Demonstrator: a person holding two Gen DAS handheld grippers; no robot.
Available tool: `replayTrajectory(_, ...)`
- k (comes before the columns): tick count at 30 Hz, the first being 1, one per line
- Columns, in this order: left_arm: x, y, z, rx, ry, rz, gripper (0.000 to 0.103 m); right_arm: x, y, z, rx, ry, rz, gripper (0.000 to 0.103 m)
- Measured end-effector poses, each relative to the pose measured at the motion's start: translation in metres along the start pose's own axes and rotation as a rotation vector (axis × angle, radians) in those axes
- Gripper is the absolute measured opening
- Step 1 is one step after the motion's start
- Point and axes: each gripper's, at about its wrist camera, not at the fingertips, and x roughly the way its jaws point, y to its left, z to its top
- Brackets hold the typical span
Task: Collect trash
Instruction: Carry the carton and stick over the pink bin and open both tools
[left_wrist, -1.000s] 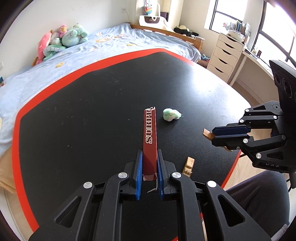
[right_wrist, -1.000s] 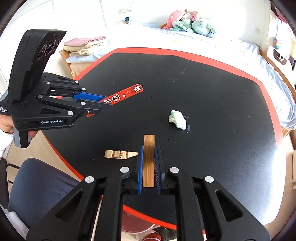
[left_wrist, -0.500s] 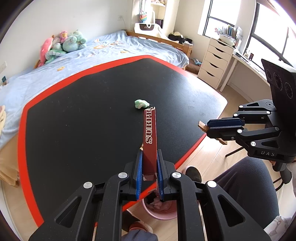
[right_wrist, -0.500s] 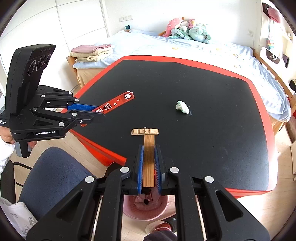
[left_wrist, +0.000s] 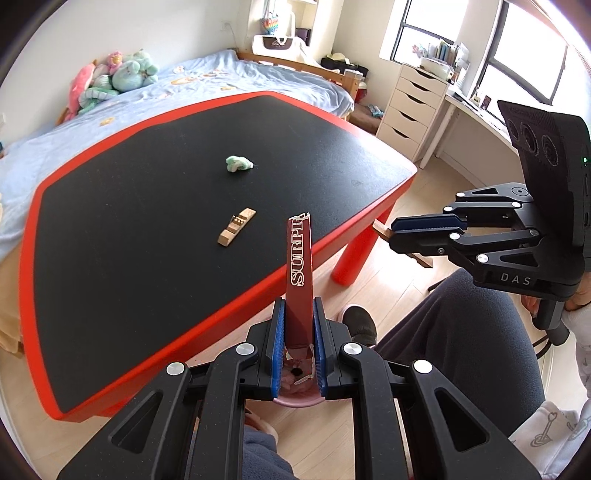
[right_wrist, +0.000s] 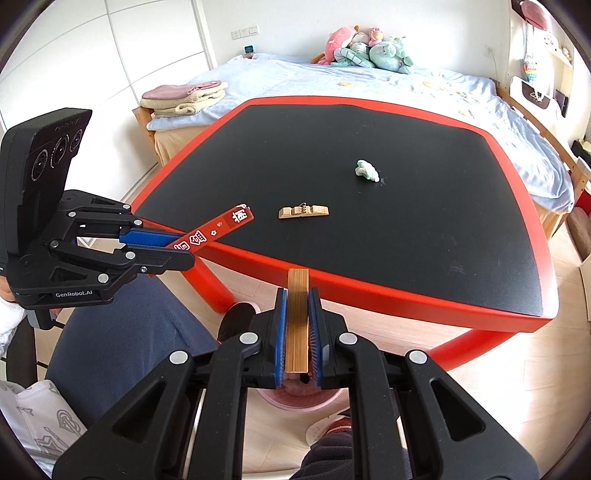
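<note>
Off table edge, red wrapper (left_wrist: 300, 273) upright, lengthwise along left tool (left_wrist: 298, 332)

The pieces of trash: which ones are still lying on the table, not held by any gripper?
Two lie loose: the wooden clothespin and, farther in, the crumpled green wad. The red wrapper and the golden strip are clamped in grippers.

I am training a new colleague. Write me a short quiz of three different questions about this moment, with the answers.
1. True or false: the left gripper is shut on the red wrapper strip.
2. What does the right gripper hold?
   A. green wad
   B. wooden strip
   C. clothespin
3. Name the two items lying on the table.

Key:
1. True.
2. B, the wooden strip.
3. The green wad and the wooden clothespin.
</note>
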Motion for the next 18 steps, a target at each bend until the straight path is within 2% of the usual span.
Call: replayTrajectory(18,0.001,-0.011,-0.009,0.013,0.021,-0.035,0.014,0.001,0.005,-0.007,0.003,0.017,0.027,0.011)
